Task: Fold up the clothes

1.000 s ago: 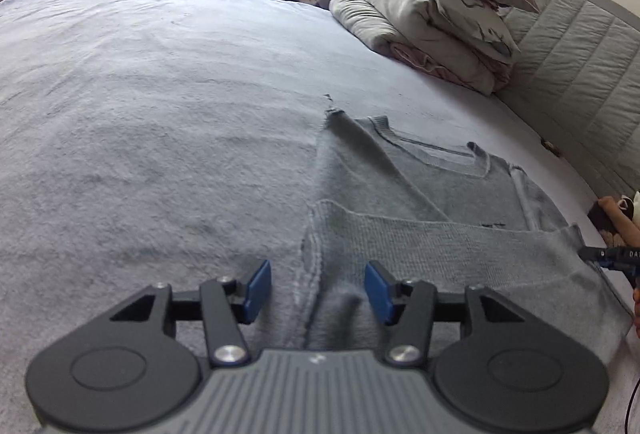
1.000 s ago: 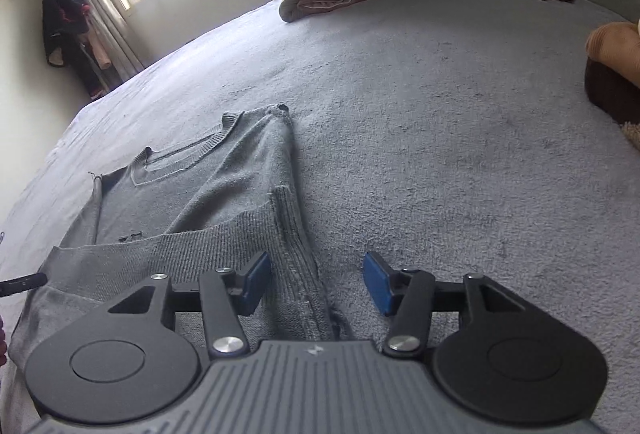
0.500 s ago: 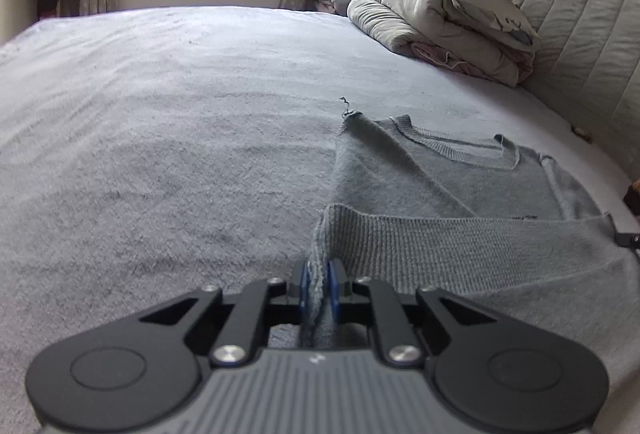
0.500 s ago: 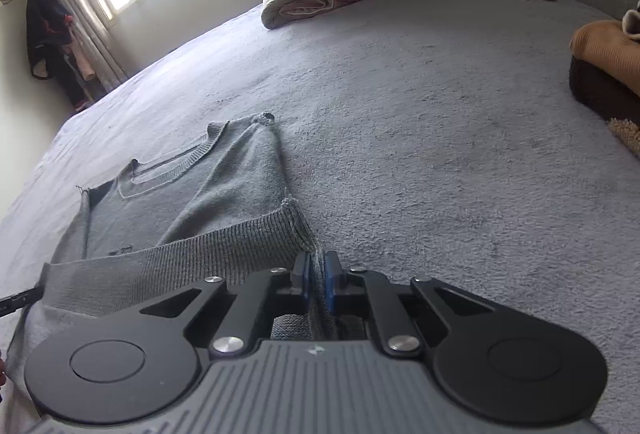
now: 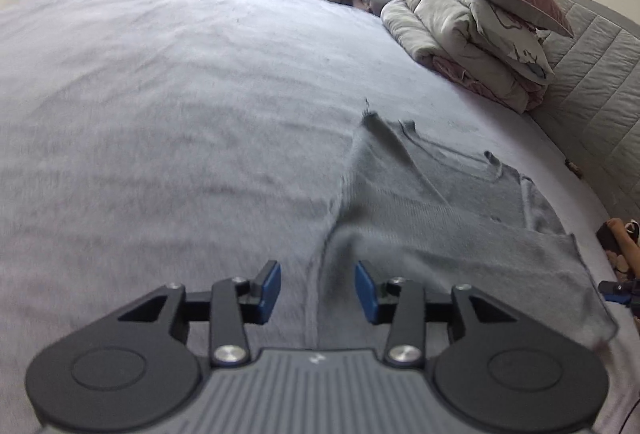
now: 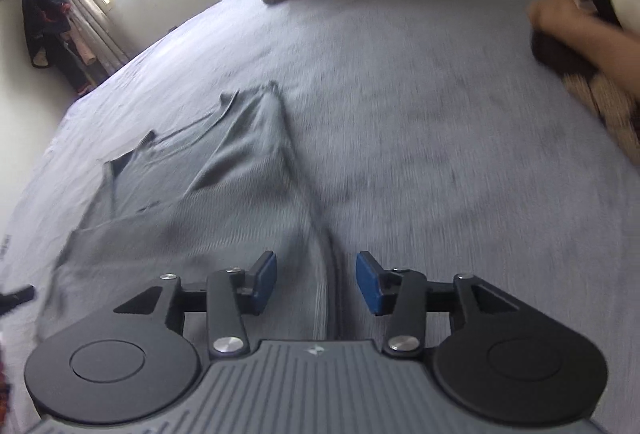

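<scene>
A grey knit sweater (image 5: 440, 218) lies flat on the grey bed cover (image 5: 160, 138), neckline at the far end, its lower part folded up so the ribbed hem crosses the chest. My left gripper (image 5: 318, 288) hovers over the sweater's left fold edge. Its jaws are opening, the edge runs between the blue pads (image 5: 270, 286), and they do not press on it. In the right wrist view the sweater (image 6: 224, 194) spreads to the left. My right gripper (image 6: 317, 282) straddles the right fold edge, jaws opening, pads clear of the cloth. Both views are motion-blurred.
A folded duvet with pillows (image 5: 472, 34) is stacked at the head of the bed against the quilted headboard (image 5: 592, 94). An orange and brown soft item (image 6: 580, 46) lies at the bed's right. Dark clothes (image 6: 52, 34) hang beside the window.
Both grippers went from open to shut on the sweater's two fold edges, then let go and stand open again. Both cameras have drawn back and risen a little.
</scene>
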A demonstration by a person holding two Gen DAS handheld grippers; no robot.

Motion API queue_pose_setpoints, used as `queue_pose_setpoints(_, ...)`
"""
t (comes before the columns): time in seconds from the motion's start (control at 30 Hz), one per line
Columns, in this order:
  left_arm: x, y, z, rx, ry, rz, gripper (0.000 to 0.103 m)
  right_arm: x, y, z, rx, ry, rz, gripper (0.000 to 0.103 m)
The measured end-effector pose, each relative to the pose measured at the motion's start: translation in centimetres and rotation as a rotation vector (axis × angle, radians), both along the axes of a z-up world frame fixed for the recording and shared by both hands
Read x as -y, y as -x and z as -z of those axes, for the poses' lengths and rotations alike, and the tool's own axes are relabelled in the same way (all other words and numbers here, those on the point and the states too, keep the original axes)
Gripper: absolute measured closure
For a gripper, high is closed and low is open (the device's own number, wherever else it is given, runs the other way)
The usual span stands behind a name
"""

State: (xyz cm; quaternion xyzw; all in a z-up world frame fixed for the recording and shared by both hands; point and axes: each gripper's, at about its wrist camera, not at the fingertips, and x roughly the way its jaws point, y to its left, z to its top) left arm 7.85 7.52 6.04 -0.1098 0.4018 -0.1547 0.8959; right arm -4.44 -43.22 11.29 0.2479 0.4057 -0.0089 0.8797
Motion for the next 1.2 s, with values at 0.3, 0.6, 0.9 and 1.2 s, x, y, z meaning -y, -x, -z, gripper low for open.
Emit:
queue_pose_setpoints(0.3,0.2,4.3,1.7,-0.109,0.135,-0.069,0.049,2.5,6.3,1.9,-0.024,-0.314,0.062,0.049)
queue_pose_setpoints(0.6,1.5,3.7,3.5,-0.126,0.17,-0.141,0.053,0.8,5.6,3.7,-0.022,-0.401,0.158,0.062)
queue_pose_setpoints(0.9,0.6,2.7,4.1,-0.143,0.21,-0.2,0.089,-0.3,5.2,4.0,-0.017,-0.34,0.182,0.091)
queue_pose_setpoints(1.2,0.8,3.8,3.2,-0.095,0.194,-0.27,0.091,0.4,6.2,3.3,0.047,-0.3,0.249,0.093)
